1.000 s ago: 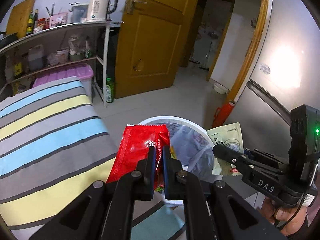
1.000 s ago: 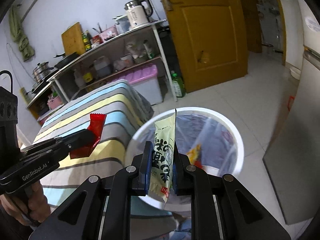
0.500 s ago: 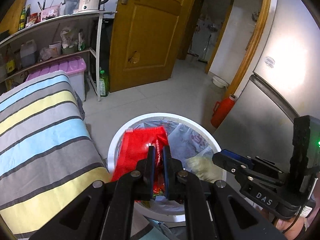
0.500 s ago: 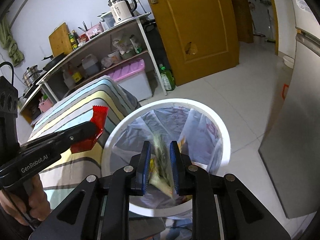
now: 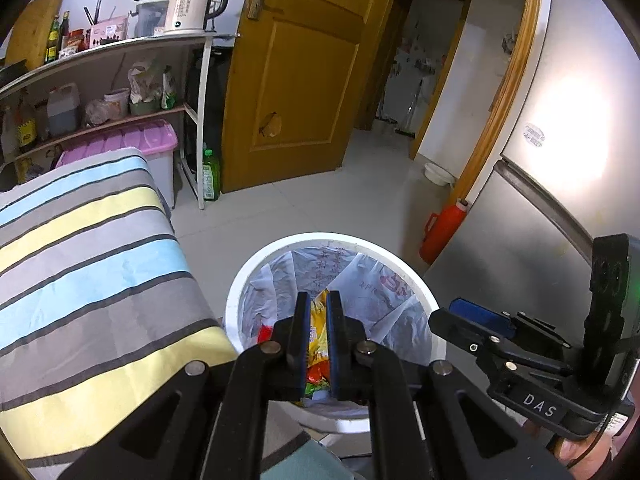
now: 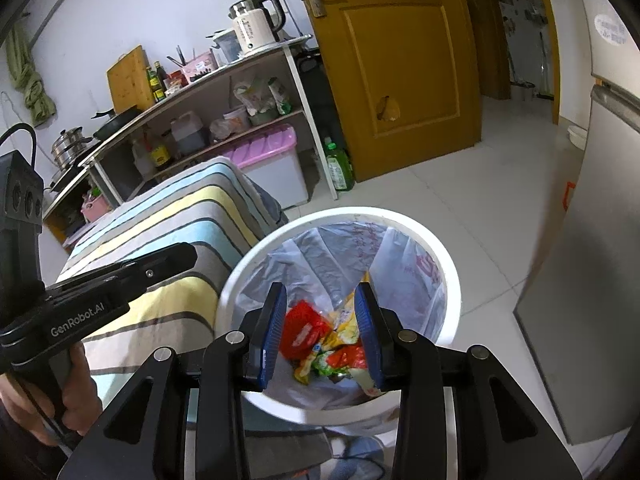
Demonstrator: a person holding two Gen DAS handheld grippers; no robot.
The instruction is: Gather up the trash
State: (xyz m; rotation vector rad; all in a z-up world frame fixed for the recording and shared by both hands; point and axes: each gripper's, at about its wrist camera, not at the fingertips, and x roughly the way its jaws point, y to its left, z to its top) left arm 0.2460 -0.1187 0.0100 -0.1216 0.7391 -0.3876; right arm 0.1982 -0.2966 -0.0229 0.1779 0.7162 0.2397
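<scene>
Both grippers hang over the white bin [image 6: 448, 276], pointing down into it. Right gripper [image 6: 322, 332]: jaws have just been opening, now spread, nothing between them. Left gripper [image 5: 318, 336]: jaws close together, nothing visibly pinched, the yellow seen in the gap is trash lying below. Wrappers [image 6: 320, 340], red, yellow and green, lie at the bottom of the bin liner, directly under both tips. The 2 grippers sit side by side, about equally near. Striped cloth [image 5: 92, 248] left of the bin shows no trash, so judged: drop done, next pick lies elsewhere.
</scene>
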